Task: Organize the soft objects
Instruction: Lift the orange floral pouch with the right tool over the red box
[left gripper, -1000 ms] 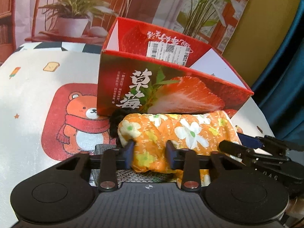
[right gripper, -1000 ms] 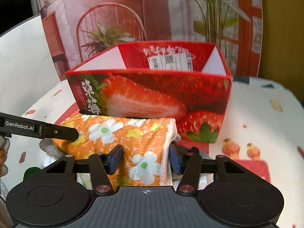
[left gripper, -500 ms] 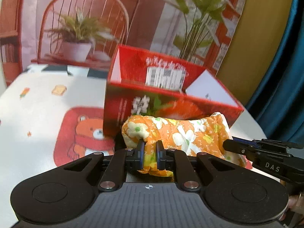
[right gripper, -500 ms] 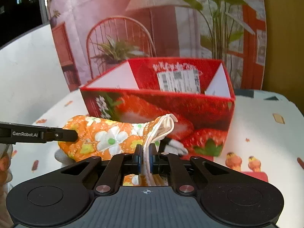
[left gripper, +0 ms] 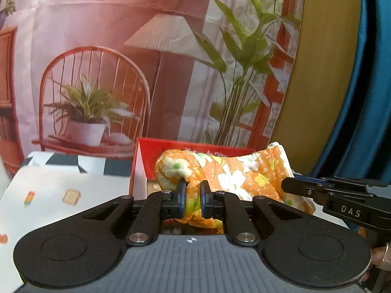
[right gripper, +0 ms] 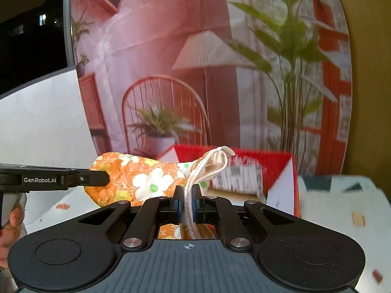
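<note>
— What's the biggest thing in front of you?

— The printed backdrop (left gripper: 171,61) with a chair, lamp and plants fills the far side in both my views. Below it is the counter (left gripper: 61,185), under a white cloth with small cartoon prints. My landmark is the red strawberry box (right gripper: 281,168) standing on it, open at the top, with a white label on its inner back wall.

— And the soft thing?

— The orange floral cloth bundle (left gripper: 232,173) is off the counter, held level with the box's rim and just in front of it. In my left view it covers most of the box's opening; its cream-lined end (right gripper: 215,161) points to the box's right side.

— Who has it?

— Both. My left gripper (left gripper: 193,199) has its fingers drawn narrow, pinching a fold of the bundle at the end nearer the box's left wall. My right gripper (right gripper: 187,204) has its fingers nearly together on the cream-edged hem at the other end. Each gripper also shows at the edge of the other's view, reaching in beside the bundle.
</note>
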The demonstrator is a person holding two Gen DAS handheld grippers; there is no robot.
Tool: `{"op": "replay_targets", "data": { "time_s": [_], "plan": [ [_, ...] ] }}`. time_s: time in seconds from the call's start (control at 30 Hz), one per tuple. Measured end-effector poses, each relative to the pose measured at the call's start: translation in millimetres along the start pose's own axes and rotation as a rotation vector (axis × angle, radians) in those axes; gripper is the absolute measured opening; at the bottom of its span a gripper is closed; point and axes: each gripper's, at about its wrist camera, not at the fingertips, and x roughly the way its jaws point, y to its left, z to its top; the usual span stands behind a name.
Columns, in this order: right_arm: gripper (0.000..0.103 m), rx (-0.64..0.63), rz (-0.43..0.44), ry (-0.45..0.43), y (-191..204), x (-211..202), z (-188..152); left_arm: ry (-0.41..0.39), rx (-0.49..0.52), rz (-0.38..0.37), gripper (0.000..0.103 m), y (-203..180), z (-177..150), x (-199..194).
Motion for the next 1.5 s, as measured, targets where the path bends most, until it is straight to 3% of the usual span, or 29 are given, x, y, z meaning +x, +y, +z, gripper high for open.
{"op": "replay_targets", "data": {
  "time_s": [0.3,0.83,1.5],
  "plan": [
    [0.007,-0.018,-0.022,-0.003,-20,48,33,-0.029,0.029,0.041,0.012,0,29,41],
    [0.007,-0.071,-0.105,0.129,-50,137,32,0.072,0.010,0.070,0.012,20,37,121],
    [0.007,0.075,-0.090,0.320,-64,137,-11,0.265,0.030,0.012,0.013,24,2,137]
  ]
}}
